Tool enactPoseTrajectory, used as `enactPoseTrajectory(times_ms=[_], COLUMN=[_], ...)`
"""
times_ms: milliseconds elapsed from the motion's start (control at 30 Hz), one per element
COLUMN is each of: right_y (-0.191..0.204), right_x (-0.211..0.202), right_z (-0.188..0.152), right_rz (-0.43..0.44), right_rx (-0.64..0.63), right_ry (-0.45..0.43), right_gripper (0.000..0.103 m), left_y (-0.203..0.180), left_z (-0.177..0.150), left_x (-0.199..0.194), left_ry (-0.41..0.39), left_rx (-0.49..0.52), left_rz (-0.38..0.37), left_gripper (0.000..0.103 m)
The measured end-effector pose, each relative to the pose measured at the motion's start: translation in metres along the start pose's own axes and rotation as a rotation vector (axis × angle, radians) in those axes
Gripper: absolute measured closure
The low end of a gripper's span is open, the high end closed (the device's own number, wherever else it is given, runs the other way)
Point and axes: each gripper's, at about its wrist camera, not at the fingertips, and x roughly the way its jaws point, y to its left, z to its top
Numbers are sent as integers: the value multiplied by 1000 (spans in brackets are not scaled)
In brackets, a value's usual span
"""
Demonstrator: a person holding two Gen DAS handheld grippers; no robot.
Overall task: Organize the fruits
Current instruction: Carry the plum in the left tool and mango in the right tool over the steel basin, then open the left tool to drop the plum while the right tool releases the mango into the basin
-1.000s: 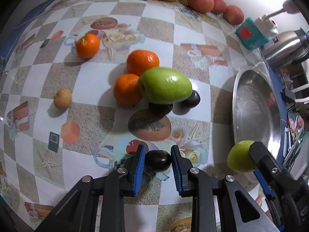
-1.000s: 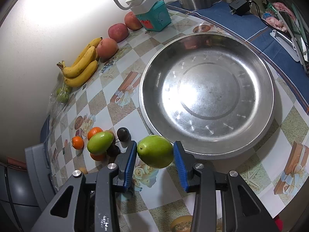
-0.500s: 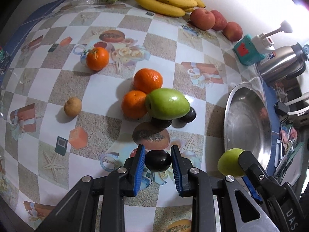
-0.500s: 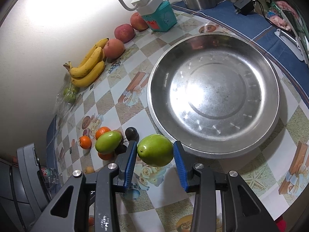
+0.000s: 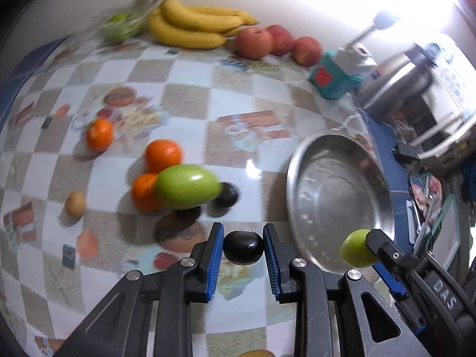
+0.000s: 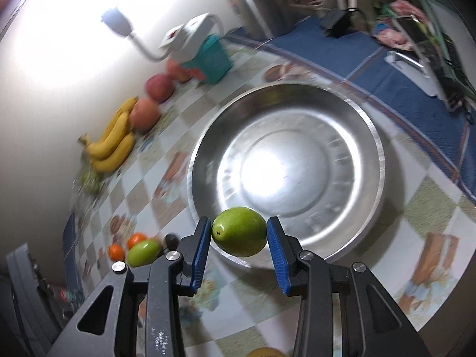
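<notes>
Two grippers in view. Left gripper (image 5: 243, 248) clamped narrowly on one small, glossy, near-black oval fruit (image 5: 243, 247), lifted clear of the table (image 5: 190, 95) at the near centre. Right gripper (image 6: 239, 233) closed on one green, smooth, lemon-shaped fruit (image 6: 239, 231) with a tiny dark spot at its left tip; pads pressing both ends, fruit held above the near rim of the steel basin (image 6: 376, 160).

One round, shiny basin only, nothing inside, on the right part of the table.

Counted on the checked, picture-printed tablecloth:
- three oranges: one alone at the left (image 5: 99, 134), two close together at the middle (image 5: 163, 155) (image 5: 144, 192).
- one large green mango-like fruit (image 5: 188, 186), glossy, resting against the two middle oranges.
- two more dark fruits beside it: one (image 5: 227, 195) at its right end, one (image 5: 188, 213) partly tucked under its near edge.
- one small tan round fruit (image 5: 75, 203) alone at the near left.
- one bunch of yellow bananas (image 5: 193, 25) along the far wall; exact number hard to tell through blur.
- three red apples (image 5: 278, 43) in a row right of the bananas.
- one clear bag of green fruit (image 5: 119, 28) left of the bananas, too blurred to count.

One teal box (image 5: 328, 78) with a white lamp on it, right of the apples. One steel kettle (image 5: 395, 89) beyond it.
</notes>
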Motion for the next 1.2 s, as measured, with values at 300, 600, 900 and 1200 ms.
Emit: enactPoseTrajectory(times_ms=[300,600,900,1200], right_y=[-35,-49,-49,-48], right_x=[-2,3,5,7], right_z=[23,26,24,25], right_rz=[-79,-93,-95,-98], right_rx=[78,110,115,114], right_ry=[-48,-25,-10,2], right_gripper=[73,73,73,73], left_y=[-53,-81,-85,-87], left_z=[-4,-7,-13,-16], left_x=[9,31,55,56], left_ry=[-46,-21,33,45], left_rx=[173,271,289,290], left_rz=[-63,-73,-66,-68], left_gripper=[74,74,73,64])
